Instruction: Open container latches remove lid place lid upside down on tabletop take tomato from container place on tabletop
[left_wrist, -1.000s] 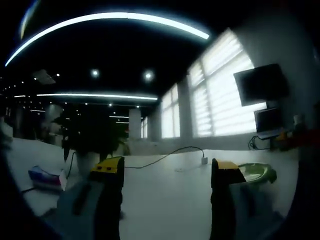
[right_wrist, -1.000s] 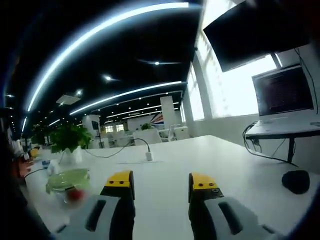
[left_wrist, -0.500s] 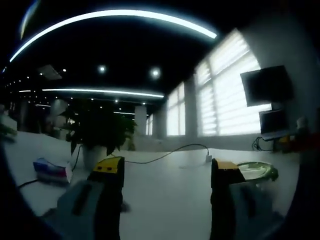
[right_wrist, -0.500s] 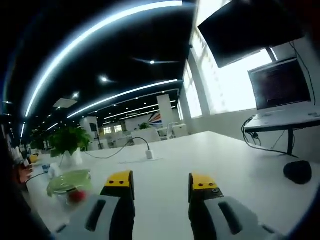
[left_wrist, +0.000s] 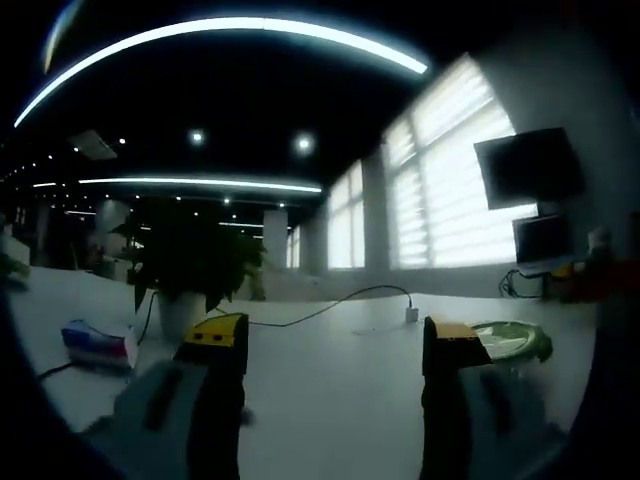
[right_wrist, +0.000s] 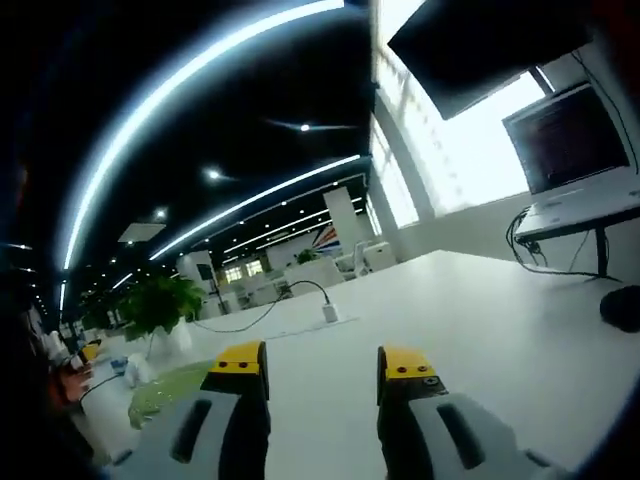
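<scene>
Container (left_wrist: 512, 342) sitting on table (left_wrist: 330, 370), right of left hand-held gripper (left_wrist: 335, 340) | both jaws standing apart, empty | I am judging it light, rigid, slick; gripping latches at rim.

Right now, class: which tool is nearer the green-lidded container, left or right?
Probably the right tool: the container sits low beside its left jaw. From the left tool, the container lies behind its right jaw. Neither touches it.
</scene>
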